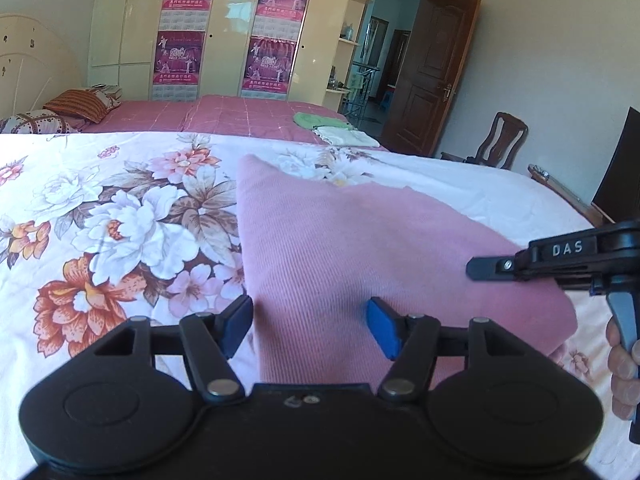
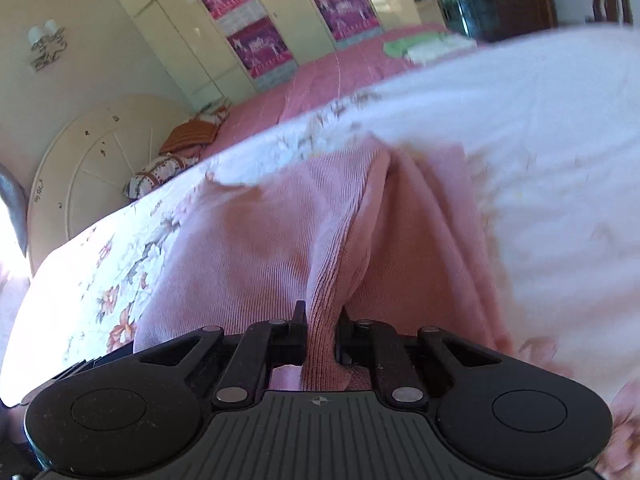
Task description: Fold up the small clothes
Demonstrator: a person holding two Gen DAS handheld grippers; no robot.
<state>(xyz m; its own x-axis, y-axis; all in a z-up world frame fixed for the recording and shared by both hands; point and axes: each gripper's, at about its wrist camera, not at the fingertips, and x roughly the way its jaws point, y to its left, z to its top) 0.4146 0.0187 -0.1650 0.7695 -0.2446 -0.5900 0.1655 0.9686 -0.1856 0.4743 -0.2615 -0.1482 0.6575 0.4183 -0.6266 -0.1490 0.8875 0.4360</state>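
A bedroom is shown, with cream wardrobe doors (image 1: 132, 20) carrying purple calendar posters (image 1: 186, 24) at twelve o'clock and a brown door (image 1: 432, 68) standing open at about one o'clock. A bed is covered by a white bedspread with flowers (image 1: 100, 216), and a pink quilt (image 1: 224, 116) is laid beyond it. A green cloth (image 1: 316, 119) and a pale cloth (image 1: 344, 136), both folded, are seen on the far quilt at twelve to one o'clock, touching each other. The pink ribbed garment (image 1: 360, 248) is spread on the flowered bedspread, in the middle of the left wrist view. The left gripper (image 1: 310, 326) is held just over its near edge with the blue fingers (image 1: 382, 328) parted and nothing pinched; whether the cloth is touched cannot be told. The right gripper (image 1: 486, 268) is seen at three o'clock over the garment's right side, a hand (image 1: 622, 368) wrapped on its handle. In the right wrist view, the right gripper's fingers (image 2: 300, 320) are clenched on a raised fold of the pink garment, which is drawn up into a ridge between them.
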